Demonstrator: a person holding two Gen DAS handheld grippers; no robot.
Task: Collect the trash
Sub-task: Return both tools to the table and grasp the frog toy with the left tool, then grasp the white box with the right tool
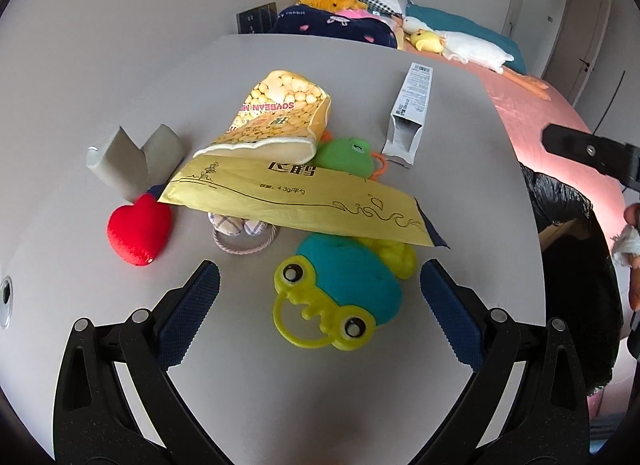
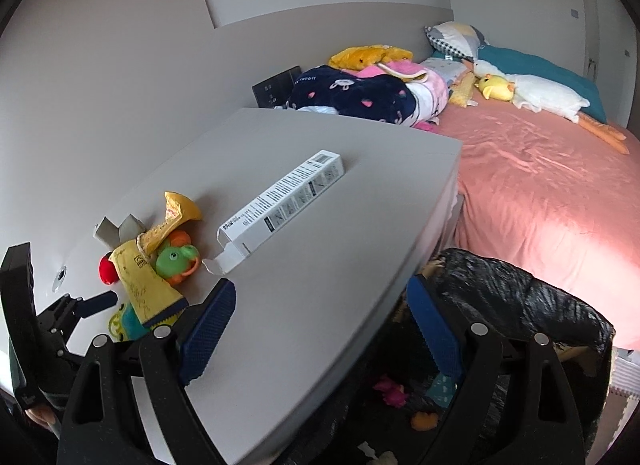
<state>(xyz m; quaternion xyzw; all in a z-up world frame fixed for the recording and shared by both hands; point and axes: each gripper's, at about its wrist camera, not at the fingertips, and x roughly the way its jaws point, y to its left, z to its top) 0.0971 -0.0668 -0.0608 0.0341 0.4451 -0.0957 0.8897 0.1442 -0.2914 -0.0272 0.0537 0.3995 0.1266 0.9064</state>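
My left gripper (image 1: 320, 283) is open and empty above the grey table (image 1: 460, 201), just short of a teal and yellow frog toy (image 1: 340, 297). Behind it lies a long yellow packet (image 1: 296, 197), a soybean snack bag (image 1: 276, 113), a folded grey card (image 1: 132, 161) and an open white carton (image 1: 410, 113). My right gripper (image 2: 320, 321) is open and empty over the table's right edge, above a black-lined trash bin (image 2: 520, 305). The white carton (image 2: 280, 205) lies ahead of it. The yellow packet (image 2: 148, 289) and my left gripper (image 2: 96, 301) show at the left.
A red plush heart (image 1: 138, 231), a green frog toy (image 1: 344, 153) and a checked rope toy (image 1: 240, 231) sit among the trash. A bed with a pink sheet (image 2: 540, 193), blankets and plush toys lies right of the table. The bin holds several small items (image 2: 392, 389).
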